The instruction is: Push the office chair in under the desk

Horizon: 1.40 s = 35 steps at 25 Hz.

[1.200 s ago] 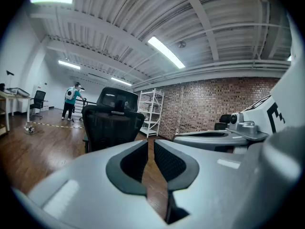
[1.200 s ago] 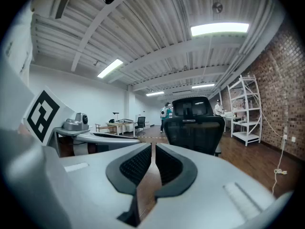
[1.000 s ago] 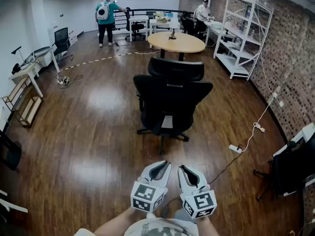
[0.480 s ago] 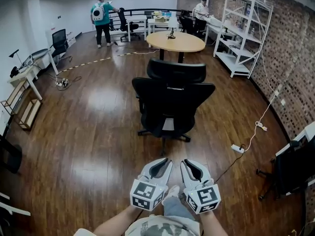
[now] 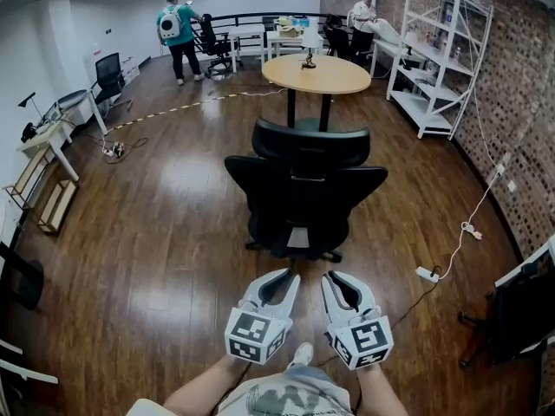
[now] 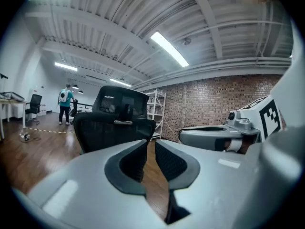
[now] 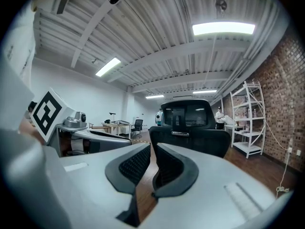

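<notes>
The black office chair stands in the middle of the wooden floor with its back toward me. Behind it is the round wooden desk on a dark pedestal. My left gripper and right gripper are held side by side low in the head view, a short way behind the chair and not touching it. Both are shut with only a thin slit between the pads and nothing in them. The left gripper view shows the chair beyond my left gripper. The right gripper view has the chair straight ahead of my right gripper.
White shelving lines the brick wall on the right. A power strip with its cable lies on the floor to the chair's right. Another dark chair sits at the right edge. Desks stand at left; two people are far back.
The chair and desk have drawn nearer and sit lower in the head view. Both grippers stay side by side. The person with the backpack has drifted left at the back.
</notes>
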### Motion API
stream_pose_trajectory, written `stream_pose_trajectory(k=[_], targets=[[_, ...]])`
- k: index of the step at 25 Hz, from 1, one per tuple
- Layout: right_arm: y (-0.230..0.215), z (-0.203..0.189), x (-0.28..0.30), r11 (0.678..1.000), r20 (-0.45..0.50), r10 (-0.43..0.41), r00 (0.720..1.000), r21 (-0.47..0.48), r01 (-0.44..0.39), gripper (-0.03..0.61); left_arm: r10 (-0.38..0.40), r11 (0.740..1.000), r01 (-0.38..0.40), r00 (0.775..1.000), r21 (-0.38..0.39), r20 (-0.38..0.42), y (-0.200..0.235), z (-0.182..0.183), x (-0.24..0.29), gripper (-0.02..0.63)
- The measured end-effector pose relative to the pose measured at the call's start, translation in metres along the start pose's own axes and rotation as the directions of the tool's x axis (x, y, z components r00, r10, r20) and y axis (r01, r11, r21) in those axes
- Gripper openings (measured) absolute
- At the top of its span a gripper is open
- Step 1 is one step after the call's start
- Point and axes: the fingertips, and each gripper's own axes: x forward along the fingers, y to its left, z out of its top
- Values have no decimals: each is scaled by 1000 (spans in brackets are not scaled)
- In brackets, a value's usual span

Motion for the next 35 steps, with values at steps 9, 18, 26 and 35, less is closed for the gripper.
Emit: stream_pose_trajectory(k=[9,18,26,35], targets=[[-63,16,47,996,-7,64,998,-56,-64,71,38,999,-37,999,-7,11,30,24,71,78],[-115,36,80,970,-21,154,988,-189,-155,114,79,992,-81,997,98,24,73,57,107,138],[-151,37,107,931,-106,186,977,-299,-210,185,148,967,-139,989,216,-26,132,66,116,191],[-202,37,141,879,-196,126,972,-433,-201,224,191,926,-140,975,350,-117,213,82,150,285]])
